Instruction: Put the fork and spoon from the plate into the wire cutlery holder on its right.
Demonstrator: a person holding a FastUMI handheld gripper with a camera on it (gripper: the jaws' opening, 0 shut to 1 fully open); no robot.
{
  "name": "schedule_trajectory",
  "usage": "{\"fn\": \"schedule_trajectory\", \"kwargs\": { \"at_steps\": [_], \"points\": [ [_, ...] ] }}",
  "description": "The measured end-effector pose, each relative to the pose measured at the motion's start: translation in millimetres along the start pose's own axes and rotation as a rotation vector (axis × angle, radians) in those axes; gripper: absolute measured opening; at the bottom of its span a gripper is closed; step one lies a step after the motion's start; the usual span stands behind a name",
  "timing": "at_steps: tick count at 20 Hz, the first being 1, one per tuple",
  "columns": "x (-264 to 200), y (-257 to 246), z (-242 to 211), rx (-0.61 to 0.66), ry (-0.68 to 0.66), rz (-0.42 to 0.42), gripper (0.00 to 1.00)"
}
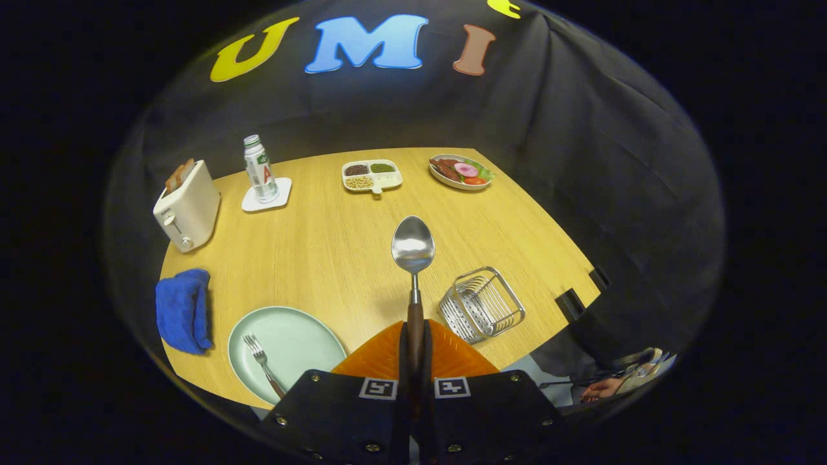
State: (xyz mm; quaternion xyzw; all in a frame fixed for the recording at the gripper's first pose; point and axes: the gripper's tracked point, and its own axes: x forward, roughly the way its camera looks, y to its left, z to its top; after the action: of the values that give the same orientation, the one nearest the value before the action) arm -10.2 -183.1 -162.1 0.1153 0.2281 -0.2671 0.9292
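Observation:
My gripper [414, 336] is shut on the brown handle of the spoon [413, 248], whose shiny bowl sticks out ahead of the fingers, high above the table. Below and to the left lies the pale green plate [303, 336] with the fork [261, 361] still on it, tines pointing away. The wire cutlery holder [481, 303] stands just right of the fingers on the wooden table, open side up and with nothing inside.
A blue cloth [183, 310] lies left of the plate. Farther back stand a white toaster [187, 206], a bottle [260, 169] on a white coaster, a divided snack dish [371, 175] and a plate of food [460, 172]. The table edge [549, 316] runs close behind the holder.

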Motion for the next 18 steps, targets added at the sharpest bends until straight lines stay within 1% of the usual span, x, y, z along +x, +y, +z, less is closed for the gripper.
{"fn": "schedule_trajectory", "kwargs": {
  "at_steps": [4, 9, 14, 18],
  "points": [
    [6.2, -30.4, -14.3, 0.044, 0.054, -0.052, 0.07],
    [12.2, -56.8, -30.9, 0.100, 0.116, -0.088, 0.07],
    [21.7, -62.9, -50.1, 0.106, 0.194, -0.078, 0.07],
    [24.6, -60.1, -54.0, 0.134, 0.230, -0.043, 0.07]
  ]
}}
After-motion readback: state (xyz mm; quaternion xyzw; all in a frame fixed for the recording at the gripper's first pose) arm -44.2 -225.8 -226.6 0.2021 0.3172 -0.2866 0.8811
